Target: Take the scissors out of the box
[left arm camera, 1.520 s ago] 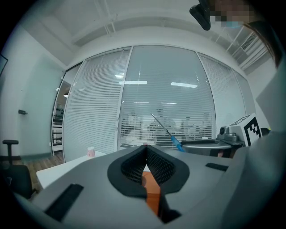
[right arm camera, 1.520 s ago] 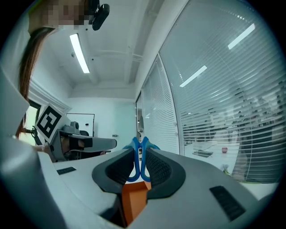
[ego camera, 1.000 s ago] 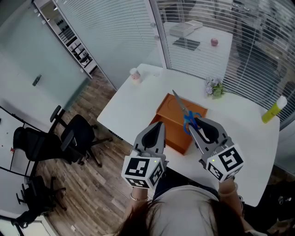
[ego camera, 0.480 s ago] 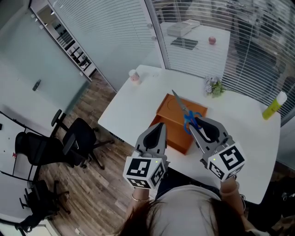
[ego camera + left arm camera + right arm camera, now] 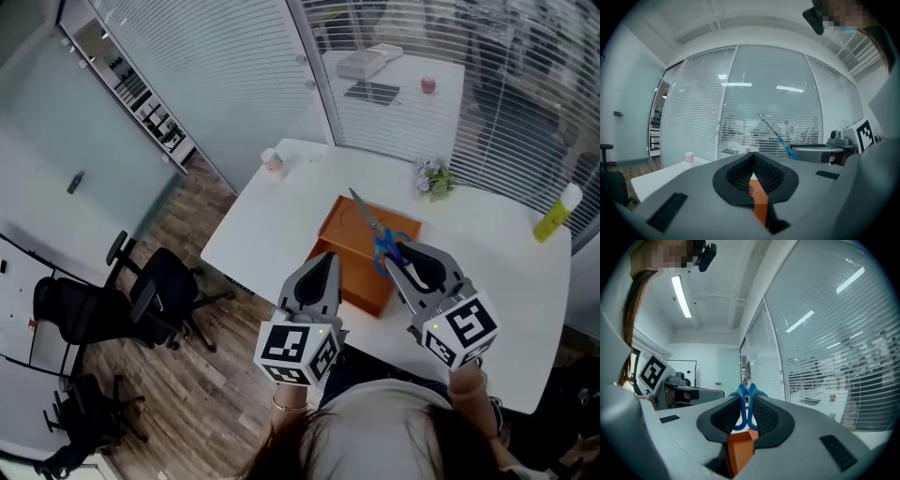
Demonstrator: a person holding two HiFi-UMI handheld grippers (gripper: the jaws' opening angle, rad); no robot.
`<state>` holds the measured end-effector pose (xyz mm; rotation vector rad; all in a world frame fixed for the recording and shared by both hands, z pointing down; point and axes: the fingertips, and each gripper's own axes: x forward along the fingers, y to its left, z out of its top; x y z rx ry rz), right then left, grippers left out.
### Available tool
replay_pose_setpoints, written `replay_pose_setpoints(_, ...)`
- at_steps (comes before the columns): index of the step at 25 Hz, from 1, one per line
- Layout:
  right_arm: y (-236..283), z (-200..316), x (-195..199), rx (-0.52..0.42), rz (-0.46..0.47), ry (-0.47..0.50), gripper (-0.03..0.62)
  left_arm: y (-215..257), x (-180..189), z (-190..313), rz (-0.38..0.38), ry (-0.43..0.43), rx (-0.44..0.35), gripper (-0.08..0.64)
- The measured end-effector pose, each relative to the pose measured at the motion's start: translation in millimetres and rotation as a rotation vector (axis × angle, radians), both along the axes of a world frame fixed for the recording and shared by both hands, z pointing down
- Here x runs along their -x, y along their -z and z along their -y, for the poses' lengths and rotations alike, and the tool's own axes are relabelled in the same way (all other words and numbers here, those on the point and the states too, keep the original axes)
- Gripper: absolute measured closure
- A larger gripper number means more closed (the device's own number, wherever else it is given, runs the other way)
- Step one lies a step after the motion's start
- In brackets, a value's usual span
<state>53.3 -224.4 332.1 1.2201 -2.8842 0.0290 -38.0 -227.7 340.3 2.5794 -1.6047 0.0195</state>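
Two hand-held grippers: left hand-held gripper point(image 5: 326, 258), right hand-held gripper point(image 5: 394, 255). One pair of scissors point(image 5: 367, 214). One orange box point(image 5: 361, 277). Two white tabletops: near tabletop point(image 5: 272, 230), far tabletop point(image 5: 417, 117) behind glass. On the near one: one pink cup point(image 5: 273, 162), one flower bunch point(image 5: 434, 178), one yellow bottle point(image 5: 557, 217). On the far one: one small red object point(image 5: 427, 85), one pale stack point(image 5: 368, 60), one dark pad point(image 5: 372, 91). Three black chairs point(image 5: 169, 291) on the floor, the third only partly seen at lower left.

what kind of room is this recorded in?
Likely an office meeting room: slatted blinds on glass partitions, black swivel chairs on wood flooring, and a white table.
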Motion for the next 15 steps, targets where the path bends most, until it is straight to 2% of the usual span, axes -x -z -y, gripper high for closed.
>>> replay_pose_setpoints(15, -0.9, -1.2, -1.6, -0.002, -0.004, -0.019, 0.482, -3.1, -6.4, -0.3, -0.009, -0.018, 0.006, 0.541)
